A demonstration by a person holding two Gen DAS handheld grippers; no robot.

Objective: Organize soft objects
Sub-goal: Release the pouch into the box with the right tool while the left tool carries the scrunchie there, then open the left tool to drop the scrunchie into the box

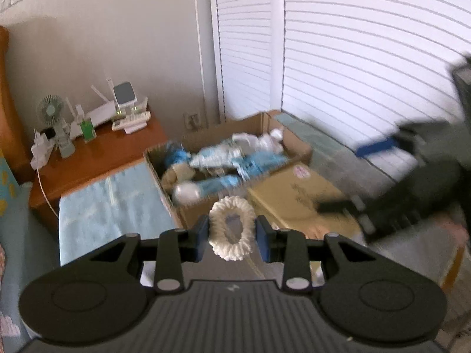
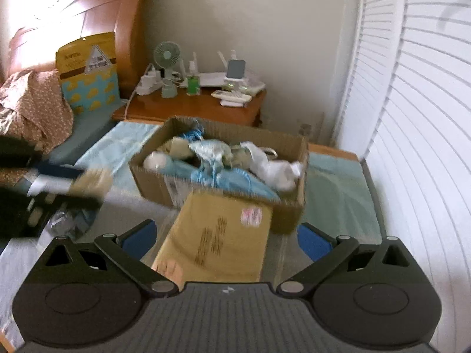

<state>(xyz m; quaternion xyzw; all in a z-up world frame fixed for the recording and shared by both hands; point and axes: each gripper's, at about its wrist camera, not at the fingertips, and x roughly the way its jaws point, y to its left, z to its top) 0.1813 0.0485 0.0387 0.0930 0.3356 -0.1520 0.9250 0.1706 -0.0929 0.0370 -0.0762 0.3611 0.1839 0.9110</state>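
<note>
In the left wrist view, the left tool (image 1: 232, 229) grips a white fluffy ring (image 1: 232, 228) just before the cardboard box (image 1: 188, 209); the box's blue and white soft things (image 1: 223, 158) are blurred. In the right wrist view, the right tool (image 2: 226, 238) gapes wide, empty, above a yellowish carton (image 2: 217, 235) that hides the box's near wall.

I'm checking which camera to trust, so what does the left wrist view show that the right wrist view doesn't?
Only the left wrist view shows the left tongs shut on a white fluffy ring.

Only the right wrist view shows the wooden headboard, the yellow duck-print bag, and the right tongs wide open with nothing held.

Both show the open cardboard box of soft blue and white items, the closed box before it, and the nightstand with its fan.
</note>
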